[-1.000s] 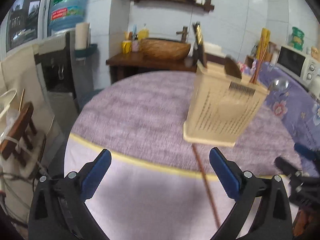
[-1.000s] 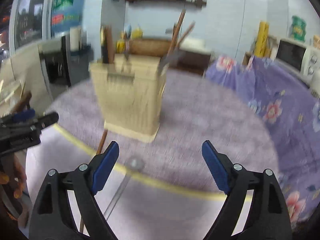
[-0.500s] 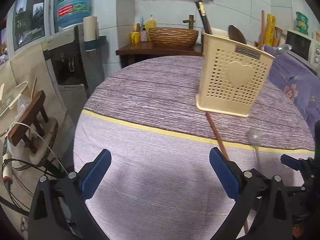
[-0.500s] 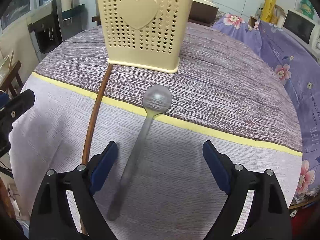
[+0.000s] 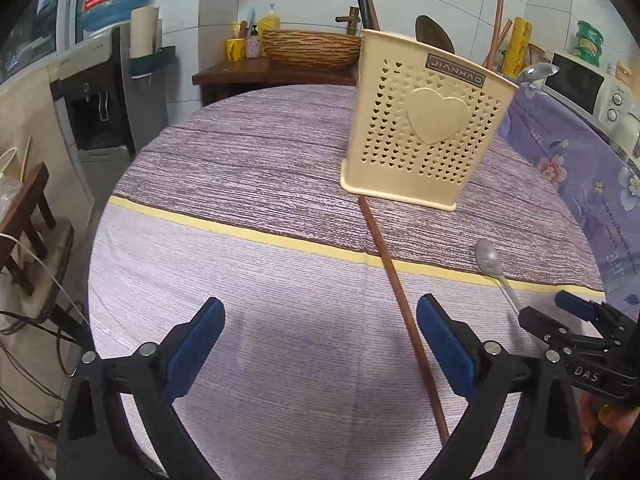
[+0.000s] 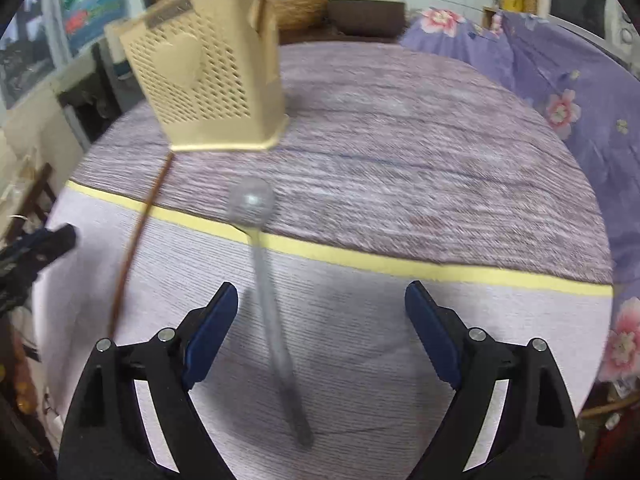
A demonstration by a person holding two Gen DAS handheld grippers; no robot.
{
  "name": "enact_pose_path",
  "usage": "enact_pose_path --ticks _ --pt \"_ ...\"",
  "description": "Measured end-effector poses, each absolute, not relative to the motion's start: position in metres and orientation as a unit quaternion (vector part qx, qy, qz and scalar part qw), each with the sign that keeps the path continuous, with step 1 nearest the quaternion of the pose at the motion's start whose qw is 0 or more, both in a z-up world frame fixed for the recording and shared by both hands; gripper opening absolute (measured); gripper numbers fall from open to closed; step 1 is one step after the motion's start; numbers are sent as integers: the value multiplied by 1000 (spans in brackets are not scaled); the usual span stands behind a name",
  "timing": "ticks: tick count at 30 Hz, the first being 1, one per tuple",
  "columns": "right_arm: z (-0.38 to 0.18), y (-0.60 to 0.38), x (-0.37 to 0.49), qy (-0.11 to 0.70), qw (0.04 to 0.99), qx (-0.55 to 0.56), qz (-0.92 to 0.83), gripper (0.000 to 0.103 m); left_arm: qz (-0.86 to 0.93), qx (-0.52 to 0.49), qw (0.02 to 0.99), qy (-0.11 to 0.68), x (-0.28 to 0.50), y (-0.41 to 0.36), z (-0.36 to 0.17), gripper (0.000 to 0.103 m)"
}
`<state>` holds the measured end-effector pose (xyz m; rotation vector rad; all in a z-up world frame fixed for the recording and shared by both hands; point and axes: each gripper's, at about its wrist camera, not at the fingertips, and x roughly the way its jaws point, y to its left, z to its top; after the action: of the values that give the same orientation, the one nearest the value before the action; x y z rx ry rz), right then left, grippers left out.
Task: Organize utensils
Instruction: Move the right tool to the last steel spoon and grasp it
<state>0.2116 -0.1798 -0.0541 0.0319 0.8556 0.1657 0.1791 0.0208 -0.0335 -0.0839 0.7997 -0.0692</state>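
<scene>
Left gripper (image 5: 318, 340), blue-padded, black-framed, hangs wide apart over the purple striped tablecloth (image 5: 248, 344), its jaws just eased slightly inward, gripping nothing. Just inside its right pad lies a long brown wooden chopstick (image 5: 394, 284), far end touching the cream perforated plastic utensil holder (image 5: 428, 128). Further right, the right gripper (image 6: 320, 328) gapes empty above a grey metal spoon (image 6: 264, 276).

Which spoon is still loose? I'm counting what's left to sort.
The grey spoon lying flat on the table, beside the brown chopstick. The other spoon already stands in the holder.
</scene>
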Motion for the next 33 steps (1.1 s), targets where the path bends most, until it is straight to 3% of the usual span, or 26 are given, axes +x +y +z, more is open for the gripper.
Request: enact_pose_path --ticks 5,15,20,22,29,33 --pt "-49 -162 232 421 898 -22 123 83 -30 -48 920 388 178 22 -32 89" --pt "-57 -143 265 445 883 -66 136 64 -38 -28 918 393 178 20 -35 89" --pt "-57 -134 273 442 883 -70 141 50 -44 -20 914 402 181 15 -38 89" --pt "-55 -132 274 441 884 -70 141 37 -46 -25 911 410 185 15 -41 89" --pt "-49 -146 267 438 887 -26 144 37 -71 -47 904 420 197 9 -38 89" --pt "-34 -154 254 423 896 -14 135 37 -78 -14 904 421 217 -9 -35 71"
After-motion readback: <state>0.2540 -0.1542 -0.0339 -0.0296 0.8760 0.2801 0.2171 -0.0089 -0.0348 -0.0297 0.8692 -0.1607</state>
